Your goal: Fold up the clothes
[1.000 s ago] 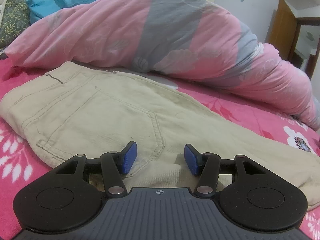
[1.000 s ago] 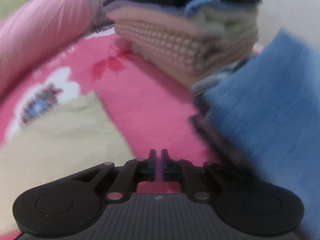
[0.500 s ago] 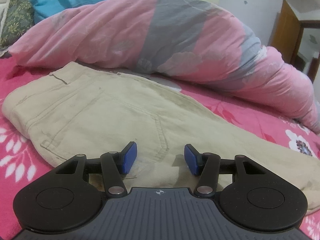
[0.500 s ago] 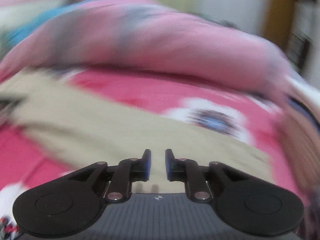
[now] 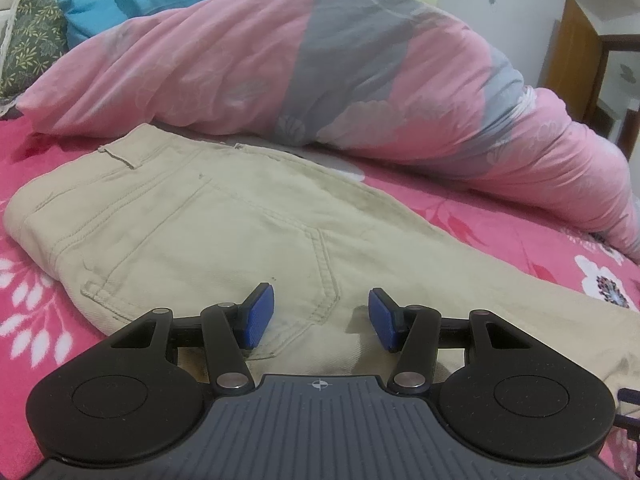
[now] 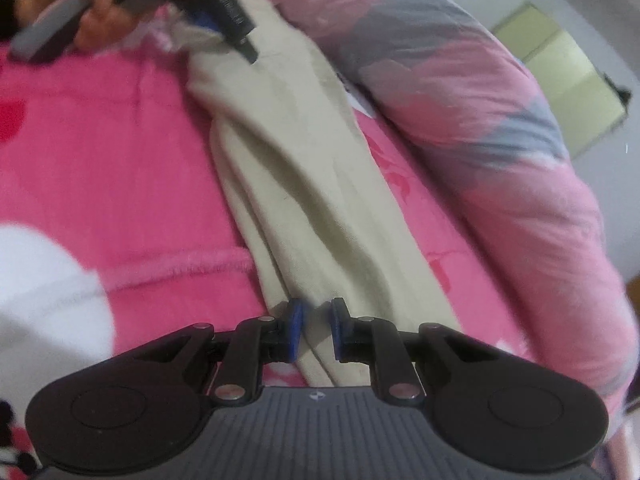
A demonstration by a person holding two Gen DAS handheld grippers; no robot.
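A pair of beige trousers lies flat on a pink flowered bedsheet, folded lengthwise with one leg on the other, back pocket up. The waistband sits at the left of the left wrist view and the legs run off to the right. Just behind the trousers, a bunched pink-and-grey quilt runs along the far side of the bed.

The left gripper hovers low over the seat of the trousers beside the pocket seam — its blue-padded fingers spread wide, nothing between them.

The right gripper is at the leg end, looking up the length of the trousers. Its jaws stand a narrow gap apart with the hem edge between them — the blurred view does not show whether the pads touch the cloth. At the far end of that view the person's hand holds the other tool over the waistband.

A blue pillow and a green leaf-print cushion sit behind the quilt, and a wooden door stands at right.
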